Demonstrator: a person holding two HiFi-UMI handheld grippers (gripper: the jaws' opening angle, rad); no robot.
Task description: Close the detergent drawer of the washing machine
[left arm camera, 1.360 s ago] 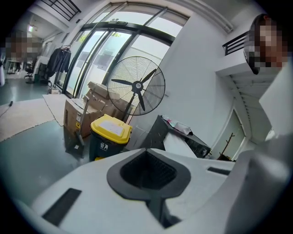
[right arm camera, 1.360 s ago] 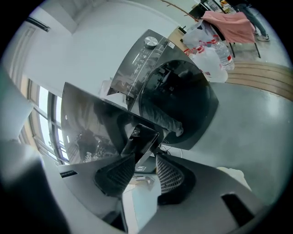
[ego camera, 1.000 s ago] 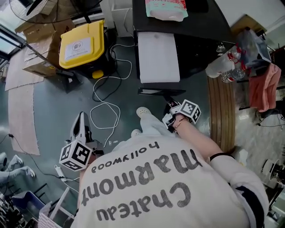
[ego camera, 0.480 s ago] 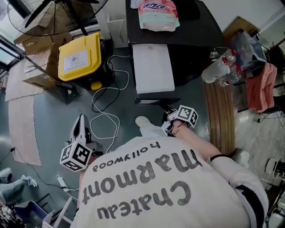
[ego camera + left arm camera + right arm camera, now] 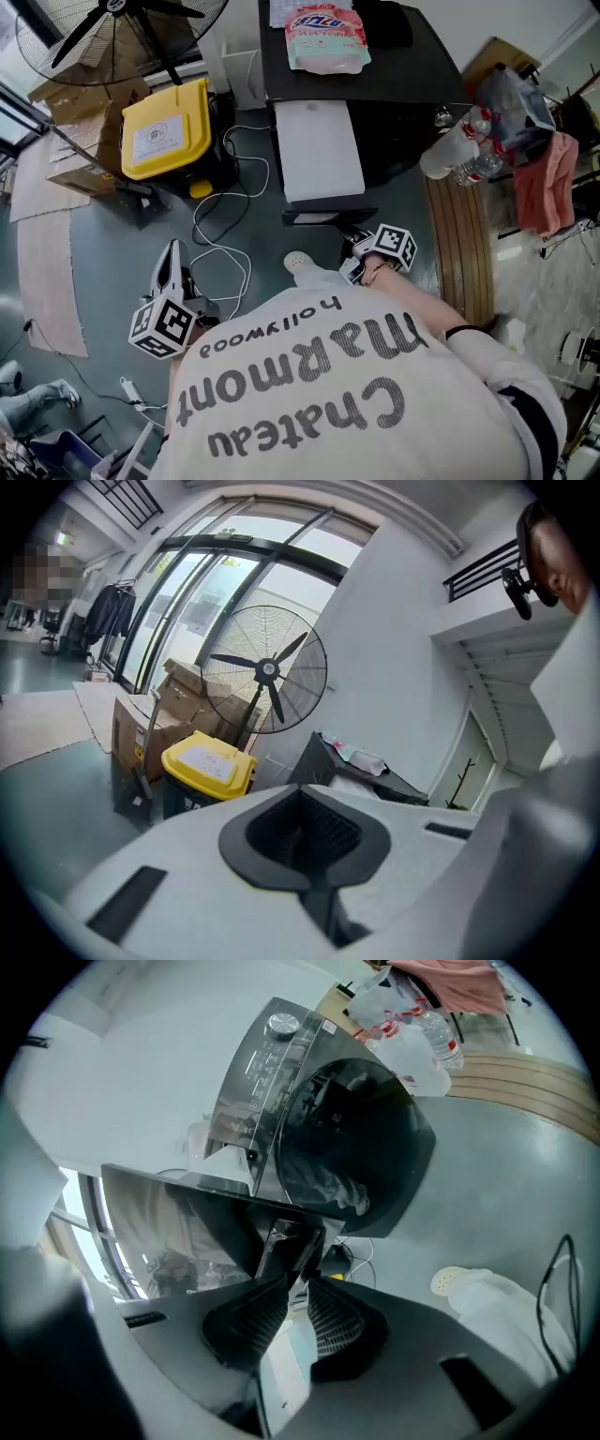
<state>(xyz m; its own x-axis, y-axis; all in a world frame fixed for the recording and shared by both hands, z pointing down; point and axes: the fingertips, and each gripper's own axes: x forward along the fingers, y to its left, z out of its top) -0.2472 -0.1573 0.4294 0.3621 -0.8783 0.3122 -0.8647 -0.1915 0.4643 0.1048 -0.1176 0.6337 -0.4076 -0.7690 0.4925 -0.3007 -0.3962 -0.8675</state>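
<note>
I see the detergent drawer (image 5: 319,150) pulled out of the washing machine (image 5: 375,56) toward 6 o'clock in the head view. My right gripper (image 5: 361,246) sits at the drawer's 5 o'clock corner. In its own view the jaws stand narrow, with the drawer's dark front edge (image 5: 295,1241) between their tips. My left gripper (image 5: 171,258) hangs at 8 o'clock, well apart, jaws pressed together on nothing, pointing at 12 o'clock toward the yellow bin (image 5: 208,761) and fan (image 5: 270,669).
</note>
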